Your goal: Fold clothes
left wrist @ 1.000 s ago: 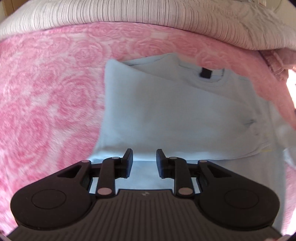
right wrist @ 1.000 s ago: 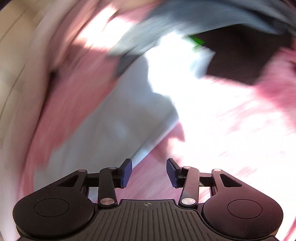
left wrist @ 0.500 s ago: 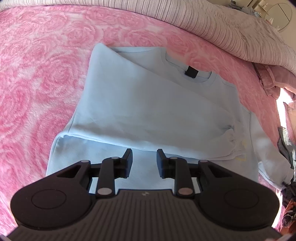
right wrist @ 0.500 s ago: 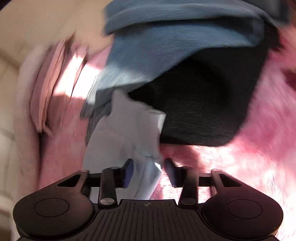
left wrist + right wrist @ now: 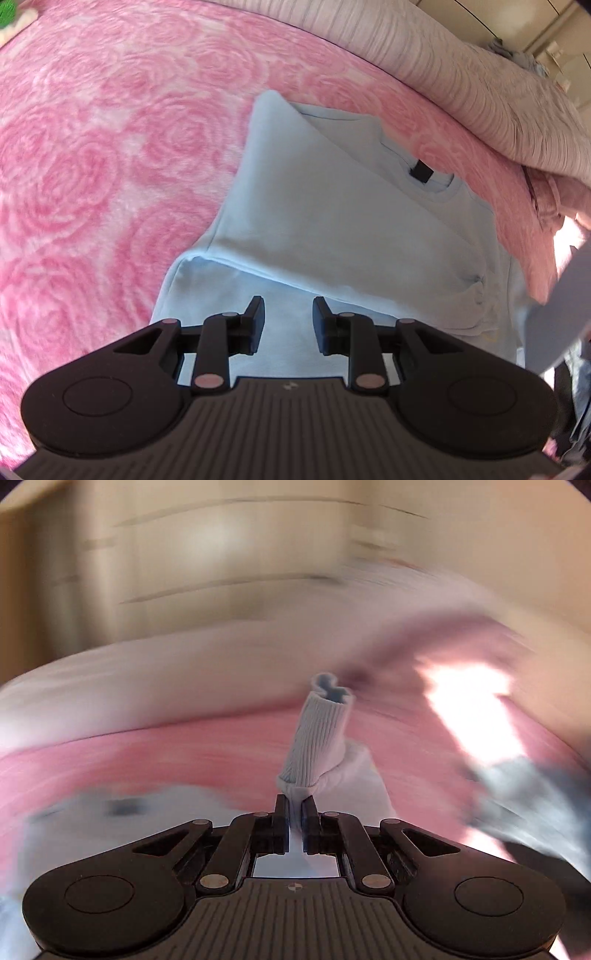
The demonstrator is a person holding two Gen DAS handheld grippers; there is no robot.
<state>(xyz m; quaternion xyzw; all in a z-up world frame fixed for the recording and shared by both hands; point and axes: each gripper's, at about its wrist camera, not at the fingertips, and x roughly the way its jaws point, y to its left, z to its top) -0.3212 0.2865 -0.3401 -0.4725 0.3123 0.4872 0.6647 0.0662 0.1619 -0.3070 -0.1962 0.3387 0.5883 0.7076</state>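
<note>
Lying on the pink blanket [image 5: 92, 177], collar far: pale blue sweatshirt [image 5: 332, 229], left sleeve already folded across the chest. Now clenching its right cuff [image 5: 317, 734], lifted off the blanket: right gripper [image 5: 294, 812], empty half a second ago; probably carrying the second sleeve inward. Hovering released over the near hem: left gripper [image 5: 288, 314].

No legible text anywhere; the sweatshirt's [image 5: 332, 221] neck label [image 5: 421, 171] is blank
</note>
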